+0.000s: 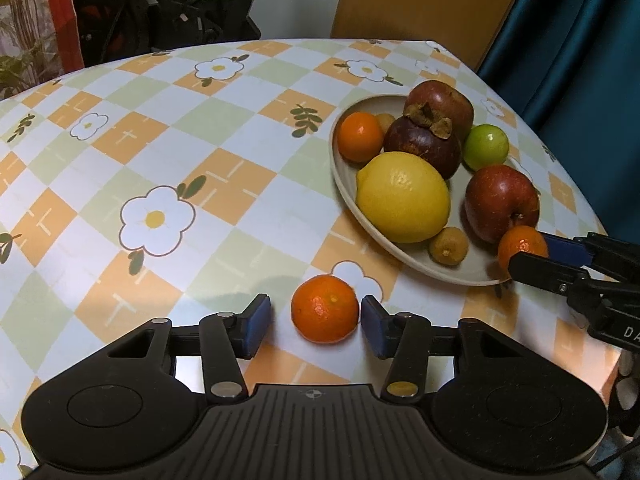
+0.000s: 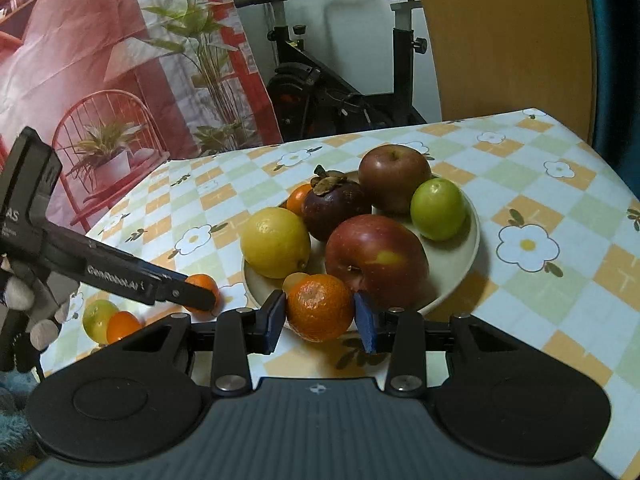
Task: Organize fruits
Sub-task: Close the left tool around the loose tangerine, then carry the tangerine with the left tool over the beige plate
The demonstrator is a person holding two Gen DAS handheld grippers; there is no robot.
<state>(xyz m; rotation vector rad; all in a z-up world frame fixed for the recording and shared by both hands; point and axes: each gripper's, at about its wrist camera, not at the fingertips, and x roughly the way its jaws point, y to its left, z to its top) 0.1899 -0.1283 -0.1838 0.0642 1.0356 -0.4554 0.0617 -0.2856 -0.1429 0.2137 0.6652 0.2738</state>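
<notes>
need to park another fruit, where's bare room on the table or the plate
The widest bare cloth lies left of the plate, stretching to the table's far edge. On the plate, only a strip by the green fruit on its right rim stays free. It is crowded at the near rim, where the right gripper holds a tangerine, and around the left gripper straddling another tangerine.

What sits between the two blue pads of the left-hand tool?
A mandarin sits on the tablecloth between the open left gripper's pads, nearest the right pad with a gap at the left one, in the left wrist view.
</notes>
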